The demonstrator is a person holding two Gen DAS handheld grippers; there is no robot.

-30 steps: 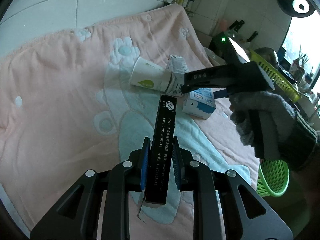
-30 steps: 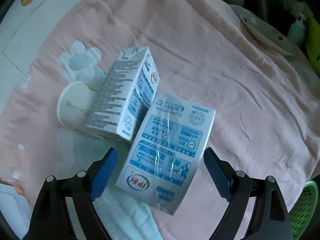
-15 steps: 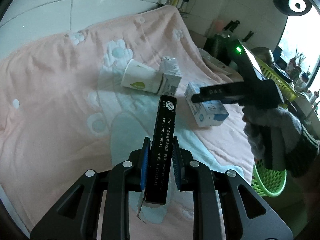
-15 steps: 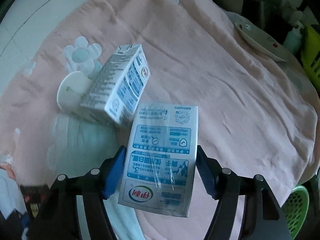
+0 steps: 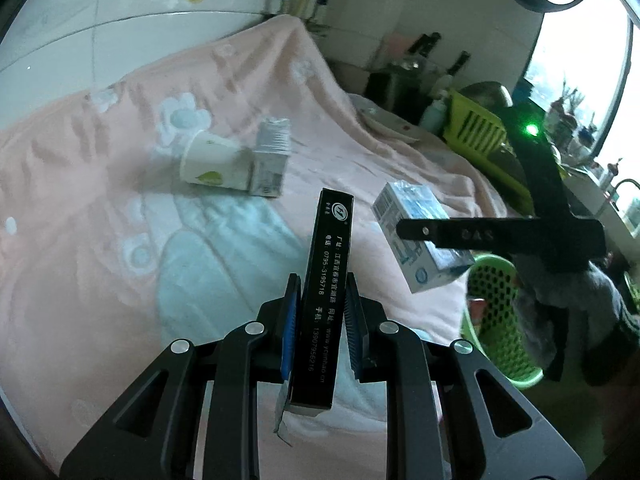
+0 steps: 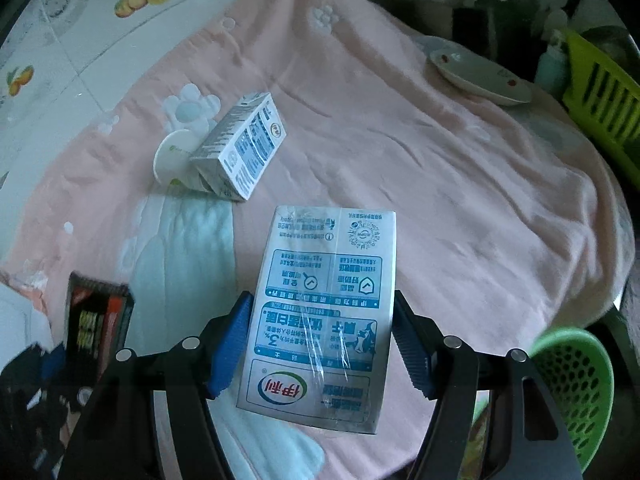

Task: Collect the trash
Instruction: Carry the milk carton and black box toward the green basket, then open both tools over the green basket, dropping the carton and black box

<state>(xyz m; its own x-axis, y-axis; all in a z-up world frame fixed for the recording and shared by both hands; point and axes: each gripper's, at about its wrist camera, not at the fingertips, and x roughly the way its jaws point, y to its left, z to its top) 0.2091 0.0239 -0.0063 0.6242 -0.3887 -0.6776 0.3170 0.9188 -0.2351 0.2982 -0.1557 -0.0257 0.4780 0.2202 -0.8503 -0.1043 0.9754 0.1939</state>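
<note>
Carrying trash toward the green basket (image 6: 576, 384) off the blanket's (image 6: 460, 184) near right corner, we clamp a black box (image 5: 326, 300) in the left gripper (image 5: 320, 322) and a milk carton (image 6: 320, 320) in the right gripper (image 6: 322, 340); next, release over it.

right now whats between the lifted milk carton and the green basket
Only bare pink blanket separates the milk carton from the green basket, seen in the right wrist view.
</note>
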